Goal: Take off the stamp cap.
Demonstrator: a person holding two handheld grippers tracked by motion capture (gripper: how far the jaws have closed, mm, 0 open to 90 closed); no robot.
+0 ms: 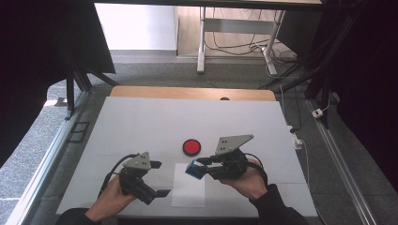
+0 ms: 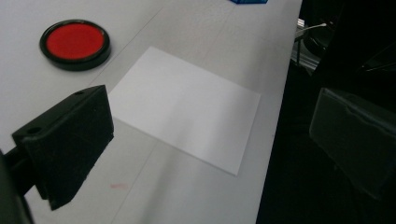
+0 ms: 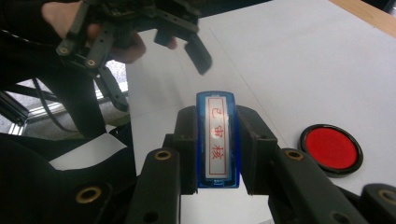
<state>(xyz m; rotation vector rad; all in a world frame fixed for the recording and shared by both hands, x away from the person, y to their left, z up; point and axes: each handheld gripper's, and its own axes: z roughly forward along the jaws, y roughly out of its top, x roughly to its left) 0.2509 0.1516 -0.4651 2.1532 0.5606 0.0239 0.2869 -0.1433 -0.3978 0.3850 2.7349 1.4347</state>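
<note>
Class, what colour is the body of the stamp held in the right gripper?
Blue stamp, clearest in the right gripper view.

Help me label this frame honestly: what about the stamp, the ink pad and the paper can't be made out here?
- Blue stamp: its printing face is hidden; right gripper view, the right claw covers both sides.
- Stamp in the left gripper view: cut off by the top edge.
- White paper in the high view: too small to tell any print.
- Red ink pad: wetness unreadable.
</note>
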